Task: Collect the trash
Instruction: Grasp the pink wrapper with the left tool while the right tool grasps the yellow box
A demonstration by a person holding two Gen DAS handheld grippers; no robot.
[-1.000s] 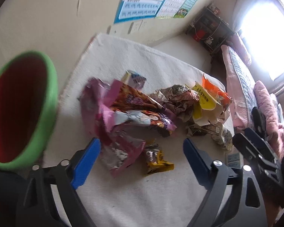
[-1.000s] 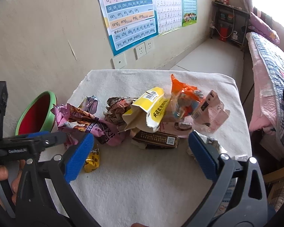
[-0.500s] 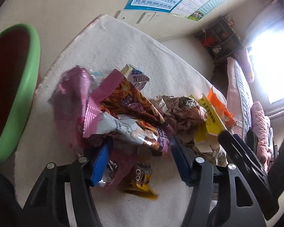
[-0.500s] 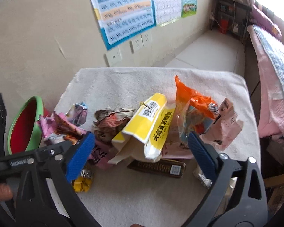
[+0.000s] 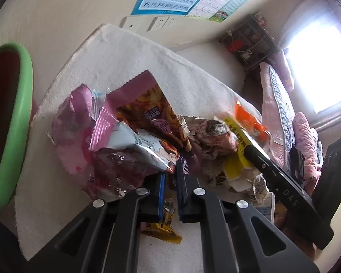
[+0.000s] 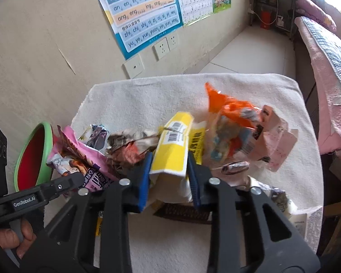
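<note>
A pile of snack wrappers lies on a white towel-covered table [image 5: 129,52]. My left gripper [image 5: 170,182] is shut on the lower corner of the pink and silver snack bag [image 5: 134,122]. A small yellow wrapper [image 5: 163,232] lies under its jaws. In the right wrist view my right gripper [image 6: 169,173] is shut on the yellow paper bag [image 6: 172,150], with blue pads pressing both sides. Right of it lie an orange wrapper [image 6: 229,107] and a pink carton [image 6: 275,143]. A green bin with a red inside [image 5: 11,113] stands off the table's left edge.
Crumpled paper [image 6: 129,143] sits between the two bags and a dark barcode packet [image 6: 184,211] lies under the yellow one. A hand [image 6: 11,236] holds the left tool at lower left. Posters and sockets [image 6: 163,45] are on the wall; a bed [image 6: 329,56] stands at the right.
Both grippers moved in and down onto the pile and went from wide open to shut, the left on the pink snack bag, the right on the yellow paper bag.
</note>
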